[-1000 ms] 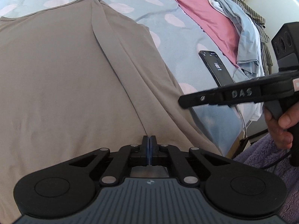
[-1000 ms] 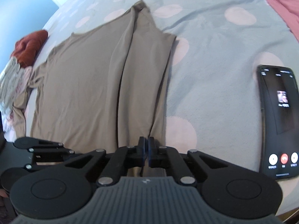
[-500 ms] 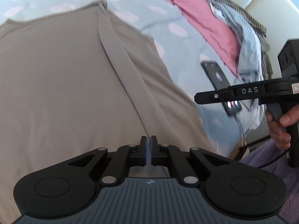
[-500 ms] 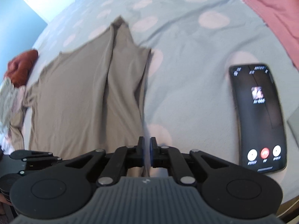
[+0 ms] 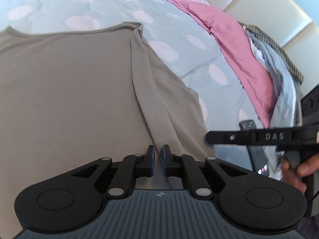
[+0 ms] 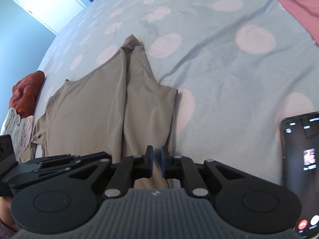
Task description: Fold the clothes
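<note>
A taupe shirt point(image 5: 69, 89) lies flat on the spotted blue sheet point(image 6: 229, 69), its right side folded inward in a long strip point(image 6: 147, 103). My left gripper point(image 5: 158, 155) hovers at the shirt's near hem, its jaws a small gap apart, with cloth showing in the gap. My right gripper point(image 6: 157, 155) stands the same way over the hem of the folded strip, slightly open. In the left wrist view the right gripper point(image 5: 207, 138) shows as a black bar to the right, held by a hand point(image 5: 299, 171).
A phone point(image 6: 301, 169) with a lit call screen lies on the sheet to the right of the shirt. A pink blanket point(image 5: 239, 49) and a heap of clothes point(image 5: 279, 63) line the right edge. A rust-red garment point(image 6: 26, 91) and white folded cloth point(image 6: 16, 127) lie at the left.
Both grippers were shut on the shirt's near hem; their jaws have parted now. The hem has dropped back onto the bed and both views have tilted up.
</note>
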Demonstrator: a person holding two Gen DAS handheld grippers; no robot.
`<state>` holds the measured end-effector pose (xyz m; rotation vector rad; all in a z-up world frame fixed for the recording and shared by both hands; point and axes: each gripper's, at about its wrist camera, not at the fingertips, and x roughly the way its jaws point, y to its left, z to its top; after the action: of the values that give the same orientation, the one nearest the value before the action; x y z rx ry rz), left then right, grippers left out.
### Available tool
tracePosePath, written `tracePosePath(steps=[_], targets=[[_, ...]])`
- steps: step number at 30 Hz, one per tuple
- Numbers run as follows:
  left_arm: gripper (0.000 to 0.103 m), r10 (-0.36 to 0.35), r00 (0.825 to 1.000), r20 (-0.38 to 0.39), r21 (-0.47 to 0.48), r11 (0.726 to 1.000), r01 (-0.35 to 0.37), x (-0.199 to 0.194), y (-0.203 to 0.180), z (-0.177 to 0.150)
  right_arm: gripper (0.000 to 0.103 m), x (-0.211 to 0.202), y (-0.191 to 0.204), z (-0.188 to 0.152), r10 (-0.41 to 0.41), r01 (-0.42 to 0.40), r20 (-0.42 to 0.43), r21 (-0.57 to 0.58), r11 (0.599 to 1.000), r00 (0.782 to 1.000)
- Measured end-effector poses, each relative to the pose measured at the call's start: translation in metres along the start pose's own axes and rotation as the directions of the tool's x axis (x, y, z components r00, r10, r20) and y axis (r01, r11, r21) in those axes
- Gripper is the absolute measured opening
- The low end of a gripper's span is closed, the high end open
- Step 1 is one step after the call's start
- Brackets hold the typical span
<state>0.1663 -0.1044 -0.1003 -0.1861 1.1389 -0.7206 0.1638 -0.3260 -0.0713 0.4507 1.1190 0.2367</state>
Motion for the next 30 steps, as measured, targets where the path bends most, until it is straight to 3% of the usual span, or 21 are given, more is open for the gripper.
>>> tracePosePath(steps=[5,12,16,19,20,22,23,26,28,30], targets=[[0.0,-0.051,0.998,0.027,0.013,0.999,0.05,0.006,0.003,0.002,0.002,0.004,-0.003,0.003,-0.011,0.011,-0.001,0.003,1.0,1.0],[0.0,0.045,0.999,0.002,0.038,0.998,-0.045,0.001,0.0,0.002,0.0,-0.003,-0.014,0.004,-0.123,0.123,0.032,-0.009,0.992,0.992],[0.0,0.132,0.991,-0.014,0.009,0.991,-0.132,-0.009,0.003,0.006,0.005,-0.006,-0.024,0.004,-0.104,0.103,0.026,0.028,0.994,0.994],[0.0,0.151,0.988,0.011,-0.012,0.988,-0.151,-0.015,0.008,0.017,0.009,-0.011,-0.021,0.013,-0.104,0.104,0.037,-0.003,0.995,0.994],[0.002,0.138,0.99,0.022,-0.027,0.99,-0.138,-0.016,0.011,0.024,0.012,-0.011,-0.02,0.018,-0.091,0.092,0.039,-0.014,0.996,0.995],[0.011,0.12,0.991,0.053,-0.04,0.992,-0.118,-0.017,0.014,0.037,0.032,-0.01,-0.015,0.03,-0.081,0.083,0.057,-0.036,0.996,0.995],[0.02,0.125,0.99,0.071,-0.024,0.992,-0.123,-0.016,0.013,0.046,0.031,-0.009,-0.011,0.036,-0.078,0.082,0.066,-0.054,0.995,0.995],[0.034,0.136,0.986,0.098,0.035,0.99,-0.14,-0.004,0.009,0.072,0.031,0.002,0.001,0.053,-0.082,0.09,0.072,-0.116,0.989,0.994],[0.042,0.142,0.984,0.109,0.077,0.986,-0.151,0.007,0.006,0.09,0.031,0.013,0.007,0.064,-0.086,0.095,0.06,-0.161,0.982,0.994],[0.043,0.147,0.982,0.12,0.119,0.98,-0.162,0.018,0.003,0.107,0.031,0.021,0.011,0.074,-0.075,0.083,0.05,-0.197,0.977,0.996]])
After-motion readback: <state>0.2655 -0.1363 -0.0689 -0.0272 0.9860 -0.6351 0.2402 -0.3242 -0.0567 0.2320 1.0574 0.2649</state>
